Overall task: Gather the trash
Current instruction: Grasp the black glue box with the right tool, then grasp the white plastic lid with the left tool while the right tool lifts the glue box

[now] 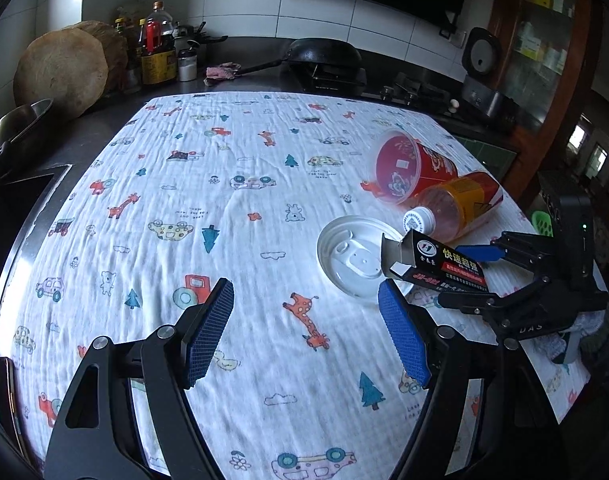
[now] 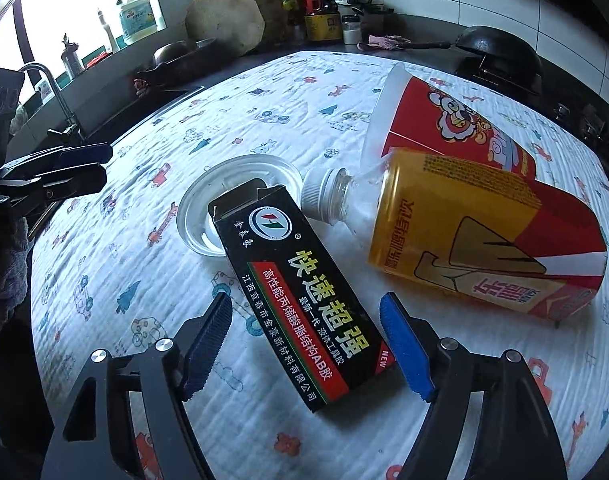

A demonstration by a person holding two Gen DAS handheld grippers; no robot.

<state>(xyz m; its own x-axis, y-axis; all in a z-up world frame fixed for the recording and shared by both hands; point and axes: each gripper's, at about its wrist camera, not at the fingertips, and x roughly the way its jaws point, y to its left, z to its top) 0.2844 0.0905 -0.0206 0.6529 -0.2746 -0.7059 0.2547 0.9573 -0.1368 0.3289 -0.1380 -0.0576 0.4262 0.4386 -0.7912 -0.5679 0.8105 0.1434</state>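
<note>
Between right fingers [image 2: 306,344] — black box [image 2: 300,292], long axis running ahead, pads spread, not touching; left fingers [image 1: 306,332] spread, empty, farther off.

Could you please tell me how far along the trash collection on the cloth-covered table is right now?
Nothing looks collected yet. The black box, bottle, red cup and white lid all lie on the cloth. In hand: the right gripper straddles the box, pads not touching; the left gripper is open and empty. All four remain.
</note>
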